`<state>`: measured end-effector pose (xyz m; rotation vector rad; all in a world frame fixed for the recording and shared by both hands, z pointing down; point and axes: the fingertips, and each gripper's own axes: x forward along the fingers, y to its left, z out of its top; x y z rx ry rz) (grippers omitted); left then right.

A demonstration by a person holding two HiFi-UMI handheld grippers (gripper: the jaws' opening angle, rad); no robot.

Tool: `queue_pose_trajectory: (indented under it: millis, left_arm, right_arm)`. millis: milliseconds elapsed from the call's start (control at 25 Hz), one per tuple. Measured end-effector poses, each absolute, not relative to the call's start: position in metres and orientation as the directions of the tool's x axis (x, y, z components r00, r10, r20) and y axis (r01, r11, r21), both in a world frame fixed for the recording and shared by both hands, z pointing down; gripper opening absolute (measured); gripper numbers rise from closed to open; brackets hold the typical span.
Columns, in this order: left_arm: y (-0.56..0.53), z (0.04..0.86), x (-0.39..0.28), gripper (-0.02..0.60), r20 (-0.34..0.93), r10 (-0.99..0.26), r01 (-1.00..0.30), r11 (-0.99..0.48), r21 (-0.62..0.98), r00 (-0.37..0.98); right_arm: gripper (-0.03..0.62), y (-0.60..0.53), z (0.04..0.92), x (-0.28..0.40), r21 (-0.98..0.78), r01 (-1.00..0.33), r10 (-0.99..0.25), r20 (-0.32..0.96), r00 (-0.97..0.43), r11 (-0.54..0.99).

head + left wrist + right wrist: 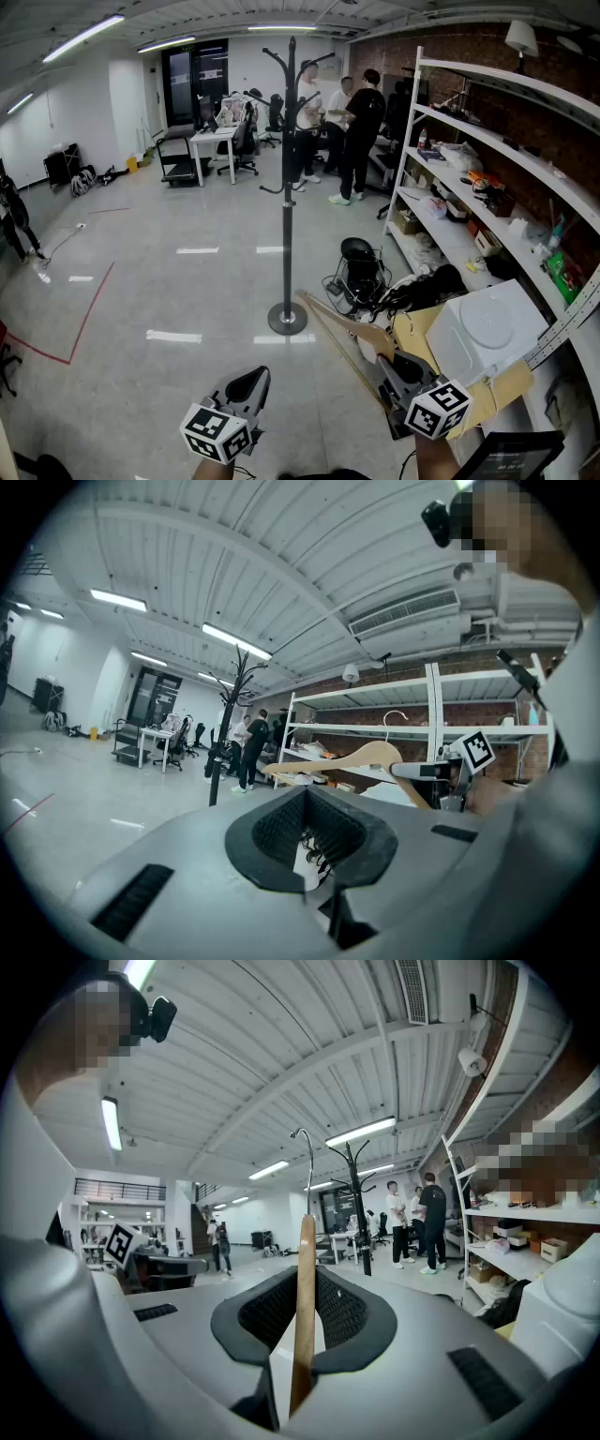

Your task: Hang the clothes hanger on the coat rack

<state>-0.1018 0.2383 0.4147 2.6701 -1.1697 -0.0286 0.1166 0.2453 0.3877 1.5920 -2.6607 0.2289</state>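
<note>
right gripper [300,1358] narrowly tight on clothes hanger [306,1260]; left gripper [314,874] closed, empty

Wooden clothes hanger [361,330], not hung, apart from upright black coat rack [288,187].

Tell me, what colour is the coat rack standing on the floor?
The coat rack is black; the head view shows it best.

Smooth pale wooden clothes hanger [305,1307]; matt black metal coat rack [288,187] at twelve o'clock on a glossy grey floor [159,300].
</note>
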Motion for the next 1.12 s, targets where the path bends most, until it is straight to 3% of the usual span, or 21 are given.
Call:
queue_pose_trajectory:
  millis: [440,1120]
  left_arm:
    - [0.185,0.431,-0.111,0.002,0.108,-0.734,-0.736,-0.639,0.223,0.670]
    - [0.039,0.411,-0.040,0.000,0.110,-0.799,-0.801,-0.567,0.190,0.591]
  right_arm:
    - [0.055,0.197,0.403,0.103,-0.139,-0.861,-0.858,0.102,-0.503,0.488]
    - [0.055,0.034,0.392,0.158,-0.131,-0.773,-0.772,0.070,-0.632,0.621]
